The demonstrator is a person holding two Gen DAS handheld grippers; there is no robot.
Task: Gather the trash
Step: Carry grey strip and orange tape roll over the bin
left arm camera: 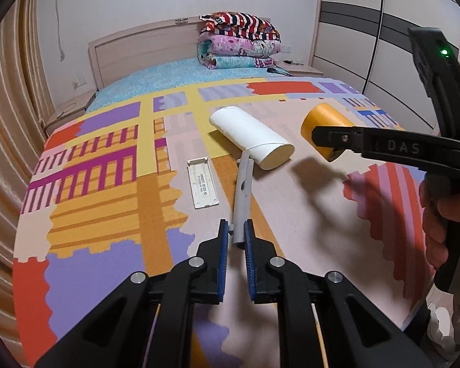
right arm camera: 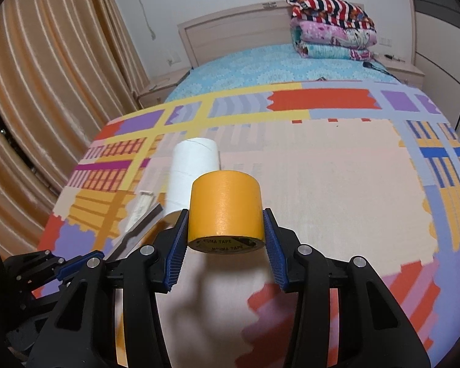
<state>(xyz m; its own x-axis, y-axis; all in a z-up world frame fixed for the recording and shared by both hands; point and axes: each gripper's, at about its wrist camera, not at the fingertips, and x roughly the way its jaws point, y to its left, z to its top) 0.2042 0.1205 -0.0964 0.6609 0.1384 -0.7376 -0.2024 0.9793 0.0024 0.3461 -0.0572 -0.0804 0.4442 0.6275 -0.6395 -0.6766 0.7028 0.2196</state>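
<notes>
I am looking across a bed (right arm camera: 337,159) under a bright patchwork cover, folded blankets (right arm camera: 334,27) piling by the pale wooden headboard (right arm camera: 230,30), peach curtains (right arm camera: 46,92) hanging to my left, a white wardrobe (left arm camera: 368,30) standing right, white wall (left arm camera: 138,0) behind

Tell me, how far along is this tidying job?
Early, I'd say. Nothing looks collected yet, and no bin is in view. In hand: the right gripper has its jaws closed on the orange tape roll, lifted above the bed; the left gripper grips the grey handle of the lint roller. Left: the white flat case lies untouched on the blanket.
</notes>
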